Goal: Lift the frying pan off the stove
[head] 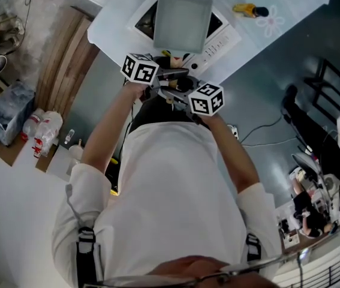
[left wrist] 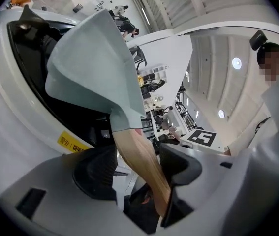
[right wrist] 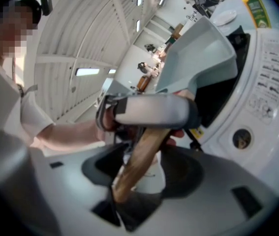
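A square grey-green frying pan [head: 181, 20] with a wooden handle [left wrist: 139, 156] hangs over the black glass of a white stove [head: 223, 41]; whether it touches the glass I cannot tell. Both grippers meet at the handle, near the table's front edge. My left gripper [left wrist: 137, 168] is open: the handle leans on one pad and stands apart from the other. My right gripper [right wrist: 151, 168] is open too, with the handle [right wrist: 141, 156] loose between its pads. In the right gripper view the left gripper's grey jaw [right wrist: 149, 109] crosses just ahead, below the pan [right wrist: 198, 48].
The stove's control panel and a round knob [right wrist: 241, 138] lie right of the pan. A yellow bottle [head: 247, 9] lies on the white table behind the stove. A wooden shelf [head: 68, 59] and plastic bottles [head: 41, 128] are at the left, black chairs [head: 325, 83] at the right.
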`<action>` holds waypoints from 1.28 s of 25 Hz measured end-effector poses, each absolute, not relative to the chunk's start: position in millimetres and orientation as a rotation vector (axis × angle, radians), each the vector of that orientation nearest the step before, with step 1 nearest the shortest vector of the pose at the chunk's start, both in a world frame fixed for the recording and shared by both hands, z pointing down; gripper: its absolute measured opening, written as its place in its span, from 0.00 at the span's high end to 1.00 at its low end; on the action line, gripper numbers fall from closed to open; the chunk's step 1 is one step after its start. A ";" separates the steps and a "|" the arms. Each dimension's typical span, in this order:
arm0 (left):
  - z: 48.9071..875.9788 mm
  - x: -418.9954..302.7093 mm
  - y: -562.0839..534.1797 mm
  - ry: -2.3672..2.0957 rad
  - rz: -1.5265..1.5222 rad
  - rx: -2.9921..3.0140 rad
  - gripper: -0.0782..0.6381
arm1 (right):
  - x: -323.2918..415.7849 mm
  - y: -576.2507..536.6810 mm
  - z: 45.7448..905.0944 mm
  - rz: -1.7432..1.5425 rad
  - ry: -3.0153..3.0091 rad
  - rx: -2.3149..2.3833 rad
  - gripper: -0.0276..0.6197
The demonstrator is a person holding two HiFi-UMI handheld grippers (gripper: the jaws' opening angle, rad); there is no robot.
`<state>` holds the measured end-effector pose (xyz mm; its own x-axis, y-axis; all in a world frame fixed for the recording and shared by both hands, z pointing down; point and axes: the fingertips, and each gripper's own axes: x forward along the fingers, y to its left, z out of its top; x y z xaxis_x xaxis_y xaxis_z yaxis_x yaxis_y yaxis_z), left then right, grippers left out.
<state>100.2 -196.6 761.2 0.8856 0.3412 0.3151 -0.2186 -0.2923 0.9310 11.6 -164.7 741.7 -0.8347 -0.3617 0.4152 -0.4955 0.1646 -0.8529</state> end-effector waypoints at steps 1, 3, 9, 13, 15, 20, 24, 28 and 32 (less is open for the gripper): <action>762.2 100.6 -196.1 0.098 0.551 1.787 0.49 | 9.7 -163.8 741.3 1.755 -2.311 0.844 0.57; 763.1 100.1 -196.5 0.110 0.548 1.783 0.49 | 6.9 -163.4 740.9 1.743 -2.320 0.833 0.64; 759.0 97.1 -196.2 0.136 0.539 1.801 0.57 | 1.7 -164.6 743.6 1.705 -2.319 0.837 0.65; 756.9 96.2 -197.3 0.118 0.497 1.777 0.59 | 0.8 -165.4 741.3 1.729 -2.320 0.844 0.65; 756.8 96.2 -197.5 0.106 0.488 1.774 0.59 | 1.1 -165.1 741.1 1.731 -2.318 0.845 0.65; 757.2 97.3 -198.2 0.100 0.487 1.767 0.60 | 3.1 -165.9 740.2 1.738 -2.316 0.849 0.65; 754.8 95.1 -197.8 0.100 0.487 1.765 0.60 | 1.4 -165.6 737.4 1.744 -2.316 0.857 0.65; 751.5 93.5 -196.6 0.104 0.487 1.769 0.60 | -0.3 -164.7 734.7 1.740 -2.318 0.866 0.65; 746.4 93.2 -196.6 0.116 0.494 1.792 0.60 | -1.2 -165.6 730.5 1.727 -2.329 0.880 0.65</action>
